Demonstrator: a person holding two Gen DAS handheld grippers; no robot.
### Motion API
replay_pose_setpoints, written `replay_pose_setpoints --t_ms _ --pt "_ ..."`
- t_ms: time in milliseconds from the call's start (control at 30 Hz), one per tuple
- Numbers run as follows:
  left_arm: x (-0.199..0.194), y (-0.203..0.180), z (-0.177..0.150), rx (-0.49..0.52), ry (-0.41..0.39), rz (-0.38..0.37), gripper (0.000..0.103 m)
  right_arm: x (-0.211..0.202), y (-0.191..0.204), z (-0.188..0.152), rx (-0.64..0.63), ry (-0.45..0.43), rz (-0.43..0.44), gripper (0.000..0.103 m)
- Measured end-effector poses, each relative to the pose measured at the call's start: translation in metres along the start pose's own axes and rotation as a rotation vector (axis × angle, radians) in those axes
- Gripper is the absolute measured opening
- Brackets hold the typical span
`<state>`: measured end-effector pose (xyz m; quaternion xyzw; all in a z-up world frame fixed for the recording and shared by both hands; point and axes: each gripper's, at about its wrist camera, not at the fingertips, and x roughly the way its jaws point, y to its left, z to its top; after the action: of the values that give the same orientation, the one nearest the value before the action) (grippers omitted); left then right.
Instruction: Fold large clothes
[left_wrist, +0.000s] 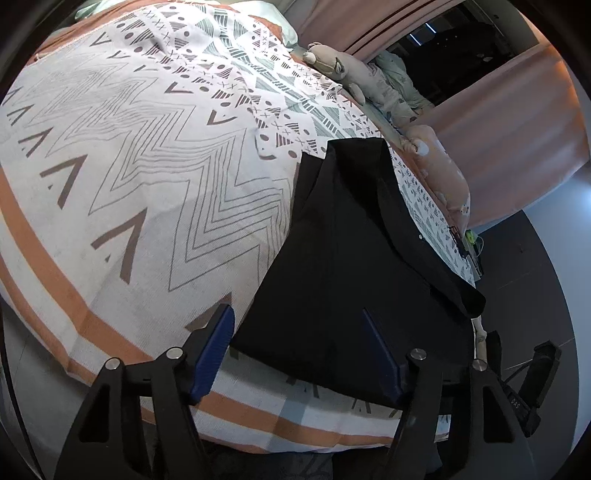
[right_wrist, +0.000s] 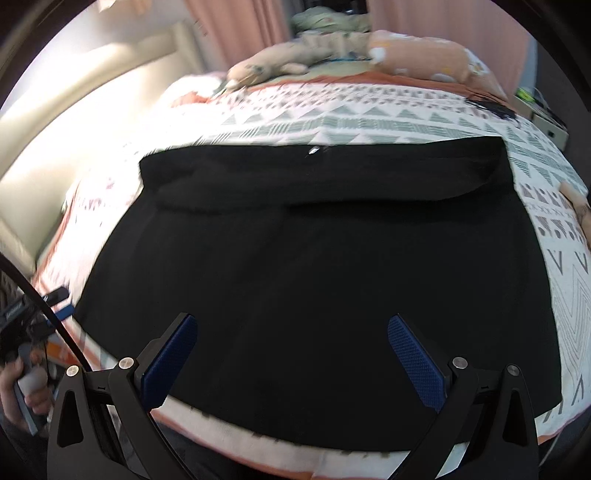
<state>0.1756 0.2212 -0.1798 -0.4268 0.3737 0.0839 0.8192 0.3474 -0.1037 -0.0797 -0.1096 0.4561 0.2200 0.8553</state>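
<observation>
Black garment (right_wrist: 314, 266) lies flat on the bed (left_wrist: 122, 173) near its front edge, far edge already folded over into a band. Left claw (left_wrist: 299, 354) is spread, straddling the garment's near left corner, pads not on cloth. Right claw (right_wrist: 291, 354) is spread wide over the near hem, nothing pinched. Looks like the grab before the next fold. Advice: drop both claws to the hem, bite only the garment layers, not the patterned bedspread (right_wrist: 369, 122), pinch at matching corners, lift evenly so the fold stays square.
</observation>
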Motion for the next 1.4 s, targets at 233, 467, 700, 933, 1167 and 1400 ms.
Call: replay_pose_setpoints --t_ms 233,467,700,933,1167,1400 --pt "0.02 0.014 -0.007 -0.05 0.063 -0.013 0.054 0.042 0.022 0.003 -0.094 0.108 -0.084 0.102" --pt "0.03 0.014 -0.002 -0.063 0.078 -0.025 0.049 0.103 0.02 0.043 -0.11 0.217 -0.154 0.097" --pt "0.034 0.014 0.005 -0.075 0.082 -0.03 0.049 0.146 0.024 0.102 -0.128 0.239 -0.19 0.097" --pt "0.037 0.016 0.009 -0.087 0.086 -0.036 0.049 0.186 0.035 0.155 -0.148 0.251 -0.213 0.096" --pt "0.036 0.013 0.016 -0.083 0.079 -0.046 0.049 0.219 0.035 0.203 -0.096 0.184 -0.245 0.083" --pt "0.03 0.021 0.02 -0.136 0.064 -0.071 0.049 0.256 0.037 0.244 -0.047 0.146 -0.301 0.083"
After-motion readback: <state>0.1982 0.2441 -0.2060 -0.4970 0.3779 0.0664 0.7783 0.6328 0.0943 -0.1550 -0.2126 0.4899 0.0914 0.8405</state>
